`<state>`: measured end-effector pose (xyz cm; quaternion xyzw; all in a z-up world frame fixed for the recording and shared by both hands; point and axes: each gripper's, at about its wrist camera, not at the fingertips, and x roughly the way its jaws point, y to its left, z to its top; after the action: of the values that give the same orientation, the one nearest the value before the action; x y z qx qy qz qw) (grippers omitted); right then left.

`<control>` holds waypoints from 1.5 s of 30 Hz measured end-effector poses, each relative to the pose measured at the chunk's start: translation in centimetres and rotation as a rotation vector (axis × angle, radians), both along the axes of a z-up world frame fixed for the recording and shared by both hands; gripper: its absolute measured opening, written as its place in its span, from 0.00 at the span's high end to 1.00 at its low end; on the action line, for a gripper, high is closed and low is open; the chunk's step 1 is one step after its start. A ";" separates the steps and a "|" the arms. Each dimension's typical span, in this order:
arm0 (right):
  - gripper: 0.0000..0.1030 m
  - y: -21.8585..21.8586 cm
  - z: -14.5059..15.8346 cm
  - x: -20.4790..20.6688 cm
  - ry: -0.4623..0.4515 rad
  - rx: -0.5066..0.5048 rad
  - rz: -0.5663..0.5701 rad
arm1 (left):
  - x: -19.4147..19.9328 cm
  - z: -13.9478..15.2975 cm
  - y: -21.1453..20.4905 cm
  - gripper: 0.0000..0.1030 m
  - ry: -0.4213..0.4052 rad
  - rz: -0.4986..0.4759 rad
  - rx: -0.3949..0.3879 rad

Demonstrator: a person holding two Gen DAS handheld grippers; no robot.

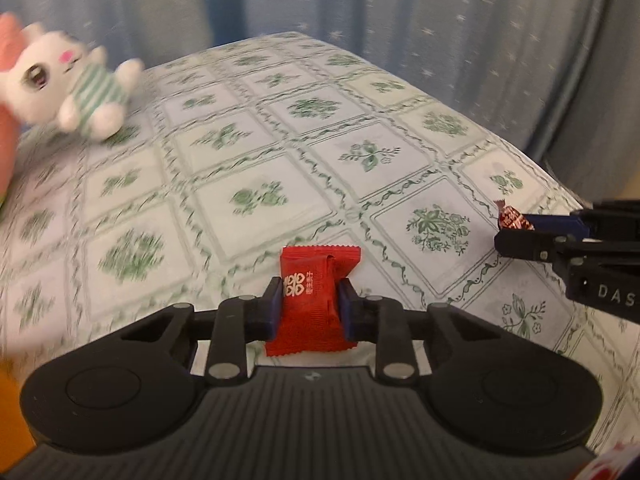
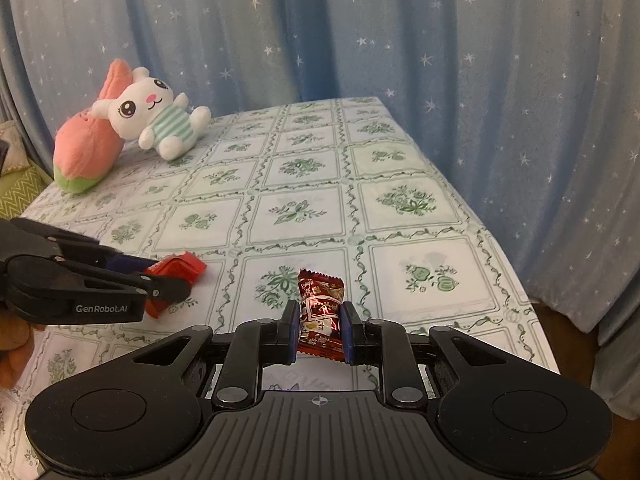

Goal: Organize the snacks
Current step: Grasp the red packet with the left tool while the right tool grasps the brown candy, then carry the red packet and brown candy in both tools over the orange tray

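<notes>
A blue curtain (image 2: 440, 60) sprinkled with white stars hangs behind and along the right side of the scene. In front of it stands the bench (image 2: 304, 208), covered in a white cloth printed with green floral squares.

At the bench's far left corner lies a pink plush cushion (image 2: 86, 148) with a green end, and a white plush rabbit (image 2: 156, 120) in a green-striped shirt leans against it, touching it. In the left wrist view the rabbit (image 1: 76, 84) is blurred.

The left gripper (image 1: 308, 308) sits low over the near left part of the bench. Its jaws are clenched on a red snack packet (image 1: 312, 300), blue pads pressing on both side edges, the packet standing upright between them with white printed symbols facing the camera. From the right wrist view, the same gripper (image 2: 168, 280) comes in from the left edge, and the red packet (image 2: 176, 270) pokes out beyond its tips, close above the cloth; I cannot tell whether it touches the cloth.

The right gripper (image 2: 320, 328) is to the right of the left one, near it but apart. Its jaws are grasping a dark red patterned snack packet (image 2: 320, 312), held upright with its crimped top edge above the pads. In the left wrist view this gripper (image 1: 516, 228) enters from the right edge, with the twisted end of the dark red packet (image 1: 510, 218) showing at its tips.
</notes>
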<state>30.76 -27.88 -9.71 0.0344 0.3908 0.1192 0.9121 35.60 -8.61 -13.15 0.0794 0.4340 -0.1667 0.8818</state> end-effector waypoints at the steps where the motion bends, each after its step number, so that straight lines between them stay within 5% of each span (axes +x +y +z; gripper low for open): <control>1: 0.79 0.0 0.0 0.0 0.002 0.003 0.000 | -0.5 0.1 0.0 0.76 -0.001 0.025 -0.001; 15: 0.79 2.4 1.9 -3.0 0.017 0.027 0.026 | -10.3 1.9 2.0 0.77 -0.001 0.207 -0.076; 45: 0.79 8.6 8.1 -23.4 0.040 0.058 0.030 | -29.0 10.0 7.8 0.77 -0.045 0.304 -0.139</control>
<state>7.34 -19.27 -1.62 0.0572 0.4060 0.1435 0.9007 6.62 -0.85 -3.15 -0.0449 0.4086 -0.0594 0.9097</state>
